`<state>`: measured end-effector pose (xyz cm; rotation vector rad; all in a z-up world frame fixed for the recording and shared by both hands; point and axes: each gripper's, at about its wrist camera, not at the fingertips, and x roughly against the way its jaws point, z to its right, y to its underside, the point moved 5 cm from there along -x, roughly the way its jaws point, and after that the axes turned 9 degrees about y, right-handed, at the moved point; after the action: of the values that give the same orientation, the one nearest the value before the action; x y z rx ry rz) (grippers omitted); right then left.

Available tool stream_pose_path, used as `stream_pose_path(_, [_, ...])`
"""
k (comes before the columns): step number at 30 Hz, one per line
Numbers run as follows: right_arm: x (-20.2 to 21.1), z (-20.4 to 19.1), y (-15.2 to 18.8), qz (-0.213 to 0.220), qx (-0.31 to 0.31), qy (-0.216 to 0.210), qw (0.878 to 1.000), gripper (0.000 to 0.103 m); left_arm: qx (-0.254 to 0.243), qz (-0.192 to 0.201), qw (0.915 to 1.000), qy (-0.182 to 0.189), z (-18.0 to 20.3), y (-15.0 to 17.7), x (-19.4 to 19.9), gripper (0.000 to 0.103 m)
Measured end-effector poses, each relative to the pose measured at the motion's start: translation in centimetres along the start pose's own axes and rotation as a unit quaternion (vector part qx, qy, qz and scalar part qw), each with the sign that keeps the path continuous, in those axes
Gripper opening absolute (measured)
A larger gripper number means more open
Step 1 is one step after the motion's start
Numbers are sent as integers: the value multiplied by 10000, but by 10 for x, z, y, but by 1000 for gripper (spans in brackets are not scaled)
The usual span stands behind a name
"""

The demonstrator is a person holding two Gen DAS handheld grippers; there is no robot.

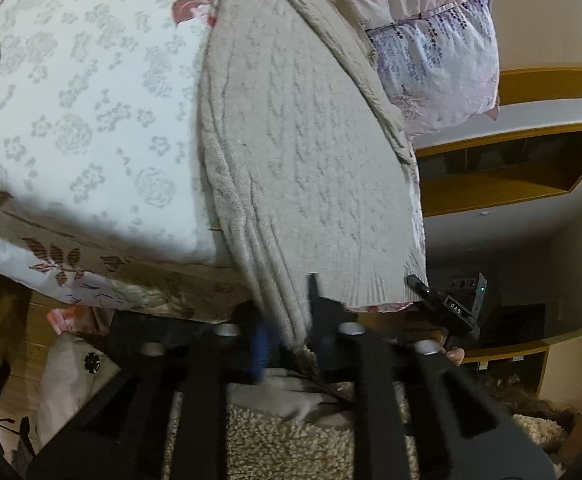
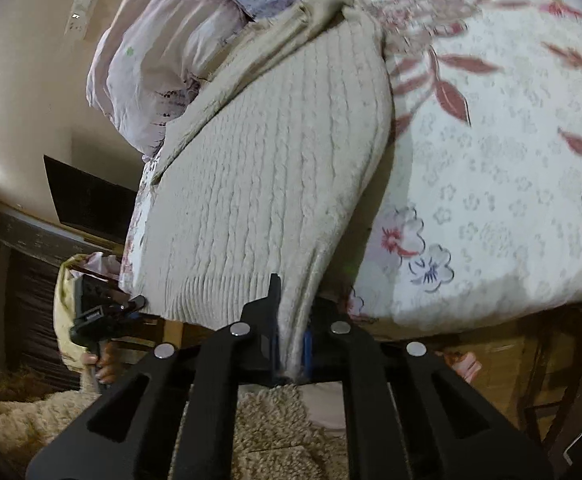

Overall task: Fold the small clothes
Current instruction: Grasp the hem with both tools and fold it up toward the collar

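One cream knitted sweater lies on one bed, both grippers, left gripper and right gripper, clamping its hem.

cable-knit wool sweater, printed cotton bedsheet

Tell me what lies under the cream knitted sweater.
The cream knitted sweater lies on the floral bedspread, hem hanging over the bed's edge. A lilac pillow lies beside it. Whatever is directly under the knit is covered and cannot be seen.
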<state>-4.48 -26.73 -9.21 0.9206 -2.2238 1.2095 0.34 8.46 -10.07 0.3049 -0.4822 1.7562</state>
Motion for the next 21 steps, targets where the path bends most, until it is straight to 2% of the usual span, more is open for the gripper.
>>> stream_pose_path(6, [33, -22, -22, 915, 472, 156, 9946, 7, -466, 314, 9984, -4, 28, -16, 13, 9])
stream_pose_path(12, [57, -39, -44, 1770, 867, 598, 9786, 7, -978, 806, 9914, -317, 53, -44, 26, 8])
stream_pose_path(17, [64, -57, -66, 2282, 1254, 1084, 9594, 7, -1289, 1202, 9825, -609, 70, -78, 35, 8])
stream_pose_path(21, [68, -81, -88, 2782, 1705, 1503, 9333, 7, -1712, 1520, 9693, -892, 94, -106, 38, 8])
